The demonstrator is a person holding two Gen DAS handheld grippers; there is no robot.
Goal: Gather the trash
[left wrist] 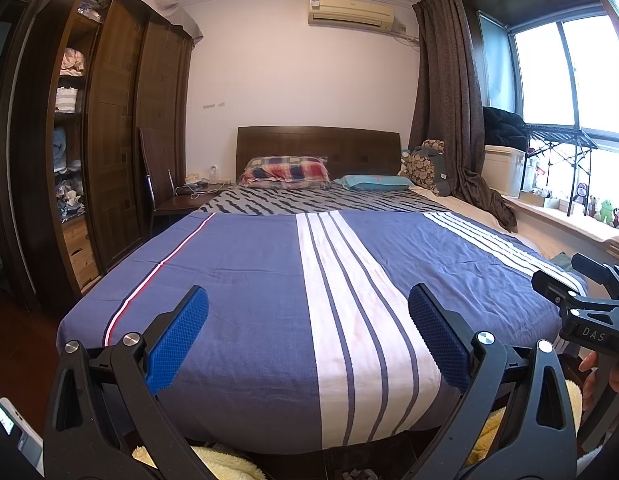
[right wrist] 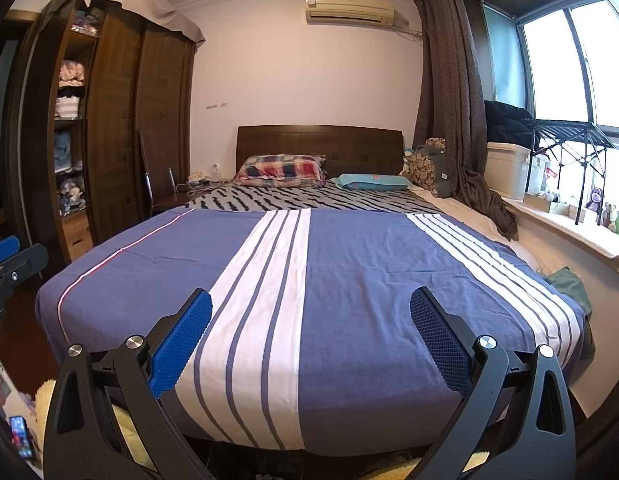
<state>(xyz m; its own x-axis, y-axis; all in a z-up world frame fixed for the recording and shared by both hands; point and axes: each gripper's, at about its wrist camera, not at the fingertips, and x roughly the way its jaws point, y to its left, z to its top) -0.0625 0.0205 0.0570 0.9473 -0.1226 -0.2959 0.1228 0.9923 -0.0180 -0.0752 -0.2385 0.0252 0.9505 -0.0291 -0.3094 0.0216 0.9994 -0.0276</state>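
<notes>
1. Progress: judged from both wrist views, collection has not begun. No trash item can be identified on the bed (left wrist: 245,272) or around it, and no bin or bag is in view; where the trash lies cannot be told from these pictures.
2. Left gripper (left wrist: 308,336): jaws spread wide, nothing between them, aimed over the foot of the bed toward 12 o'clock.
3. Right gripper (right wrist: 311,338): likewise wide open and empty; its black body also shows at 3 o'clock in the left wrist view, with a hand (left wrist: 605,376) on its handle.
4. Gripper pads (left wrist: 177,344): blue, rubbery, with a fine dimpled grid; the arms are matte black with silver rivets.
5. Bedspread (right wrist: 349,280): flat woven cloth, blue with white stripe bands and 1 thin red line at 9 o'clock; lightly creased.
6. Plaid pillow (left wrist: 285,168) and teal pillow (left wrist: 375,182): soft, at 12 o'clock before a dark wooden headboard (left wrist: 317,144).
7. Green cloth (right wrist: 569,284): crumpled at 3 o'clock on the bed's edge; possibly laundry, not trash.
8. Wardrobe (left wrist: 113,128): dark panelled wood at 9 o'clock, with folded textiles on open shelves.
</notes>
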